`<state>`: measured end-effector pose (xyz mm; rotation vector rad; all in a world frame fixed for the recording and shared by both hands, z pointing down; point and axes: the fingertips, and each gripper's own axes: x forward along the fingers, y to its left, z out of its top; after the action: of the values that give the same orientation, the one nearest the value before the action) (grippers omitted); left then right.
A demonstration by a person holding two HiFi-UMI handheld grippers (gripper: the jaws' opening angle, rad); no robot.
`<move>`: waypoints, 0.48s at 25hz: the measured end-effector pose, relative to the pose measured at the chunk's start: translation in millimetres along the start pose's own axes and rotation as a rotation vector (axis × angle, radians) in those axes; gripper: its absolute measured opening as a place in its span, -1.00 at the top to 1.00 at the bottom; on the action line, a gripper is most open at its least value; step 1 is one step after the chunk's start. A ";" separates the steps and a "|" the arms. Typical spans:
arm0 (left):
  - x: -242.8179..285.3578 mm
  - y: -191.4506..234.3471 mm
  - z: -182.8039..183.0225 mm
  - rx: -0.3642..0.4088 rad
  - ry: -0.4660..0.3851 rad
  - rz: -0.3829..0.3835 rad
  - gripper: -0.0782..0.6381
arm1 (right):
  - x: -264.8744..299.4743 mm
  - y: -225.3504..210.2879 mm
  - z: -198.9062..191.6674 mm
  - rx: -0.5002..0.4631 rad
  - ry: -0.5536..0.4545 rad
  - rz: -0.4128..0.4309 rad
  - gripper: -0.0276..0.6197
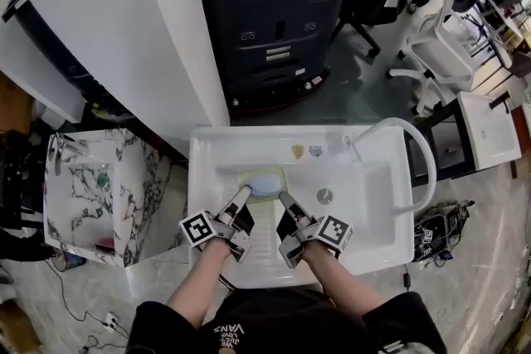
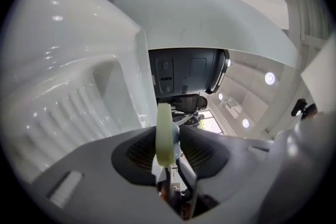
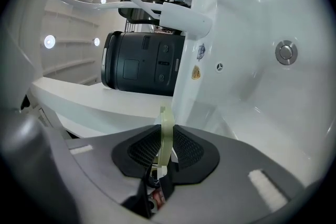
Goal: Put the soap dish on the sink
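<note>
Over the left part of the sink [image 1: 249,141], near its back edge, both grippers are holding the soap dish [image 1: 245,180] between them; the dish is pale green and is carrying a blue bar of soap [image 1: 267,181]; can't tell from the head view whether it's touching the sink yet.

Left gripper [image 1: 245,193] is clamping the dish's left rim; in the left gripper view the green rim is standing edge-on between the black pads, both pressing on it.
Right gripper [image 1: 284,199] is doing the same on the right rim; in the right gripper view a thinner strip of rim is sitting pinched between its pads.

Dish is sitting at the far end of the ribbed washboard [image 1: 261,238], which is running toward the sink's front edge between the two grippers; drain [image 1: 324,196] is lying to the dish's right, in the basin; arched white faucet [image 1: 419,153] is rising at the sink's right edge.

Marble-patterned sink [image 1: 83,186] is standing off the left edge; black machine [image 1: 274,12] is standing behind the back edge.
</note>
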<state>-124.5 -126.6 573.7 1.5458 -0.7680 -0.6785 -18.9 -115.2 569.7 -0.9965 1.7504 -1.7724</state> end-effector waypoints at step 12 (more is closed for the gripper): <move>29.8 30.4 21.1 -0.024 0.046 0.004 0.38 | 30.6 -24.3 15.3 0.011 -0.071 -0.016 0.70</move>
<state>-125.8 -164.8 601.8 1.5326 -0.7258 -0.6457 -22.7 -146.1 598.0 -1.0582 1.6920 -1.7331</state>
